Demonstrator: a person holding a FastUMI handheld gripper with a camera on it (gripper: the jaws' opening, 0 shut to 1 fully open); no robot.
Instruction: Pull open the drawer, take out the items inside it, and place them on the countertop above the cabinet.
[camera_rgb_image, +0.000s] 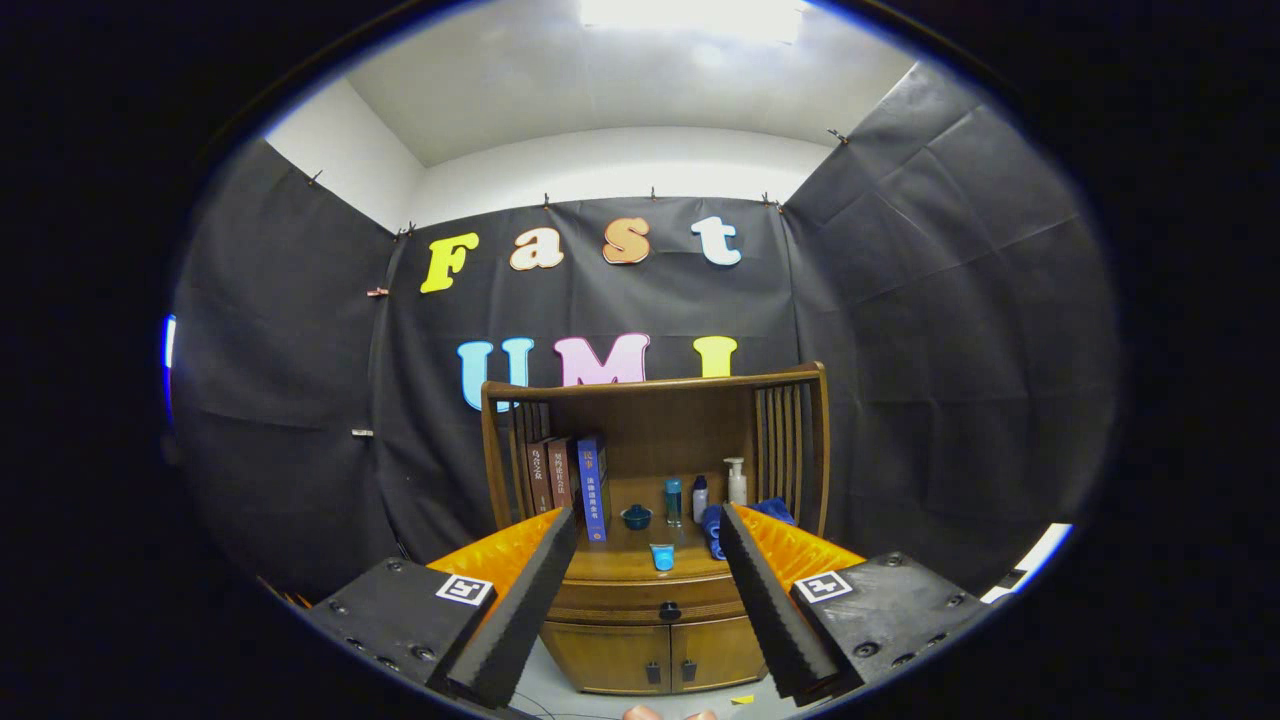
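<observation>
A wooden cabinet (655, 640) stands ahead against the booth wall, some way beyond my fingers. Its drawer (650, 600) with a dark knob (669, 611) is closed, just under the countertop (625, 562). Two small doors (655, 655) sit below the drawer. My gripper (650, 525) is open, held in the air in front of the cabinet, with nothing between its fingers. The drawer's contents are hidden.
On the countertop stand several books (570, 480) at the left, a dark bowl (636, 517), a blue cup (662, 556), a blue bottle (674, 500), a small white bottle (700, 497), a pump bottle (737, 482) and a blue cloth (712, 530). A slatted wooden back rail (650, 385) frames the top.
</observation>
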